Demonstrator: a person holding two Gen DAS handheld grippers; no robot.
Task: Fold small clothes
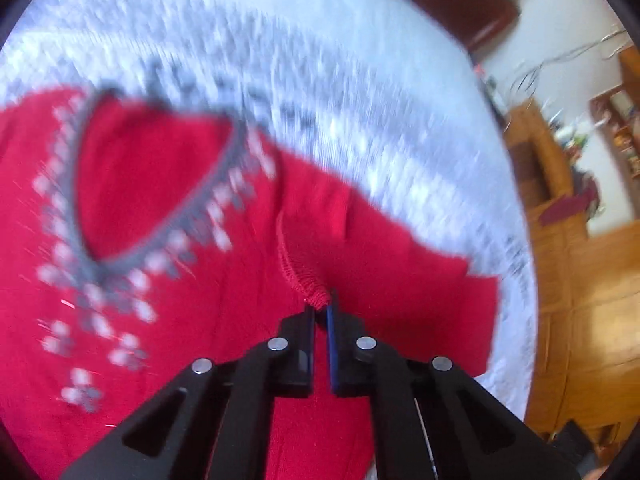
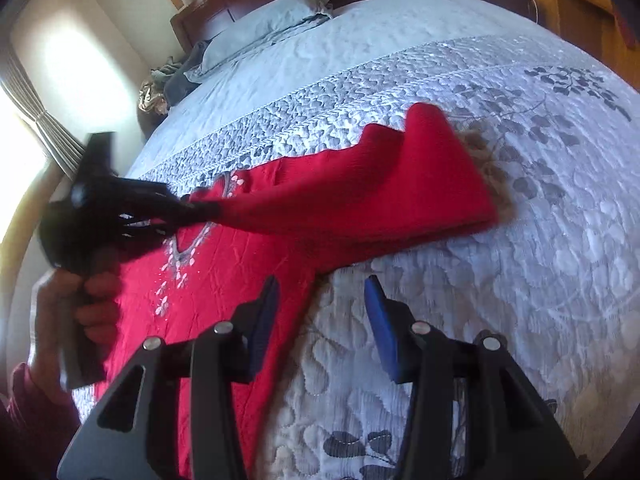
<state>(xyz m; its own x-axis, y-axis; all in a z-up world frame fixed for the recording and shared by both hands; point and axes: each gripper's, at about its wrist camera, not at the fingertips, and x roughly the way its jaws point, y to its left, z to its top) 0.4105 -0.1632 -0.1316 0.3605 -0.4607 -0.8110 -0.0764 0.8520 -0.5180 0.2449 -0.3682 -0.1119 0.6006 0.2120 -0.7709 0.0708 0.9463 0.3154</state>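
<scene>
One red sweater (image 2: 224,280) lies on the bed (image 2: 500,280), its sleeve cuff (image 1: 316,298) clamped between the left gripper (image 1: 321,309) fingers, while the right gripper (image 2: 320,292) fingers stand apart above its right edge.

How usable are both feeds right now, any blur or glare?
Left wrist view: heavy motion blur over the bedspread and red sweater; only the left gripper, pinching the cuff, looks sharp. Right wrist view: bedspread sharp, lifted sleeve blurred, window blown out; right gripper open.
</scene>
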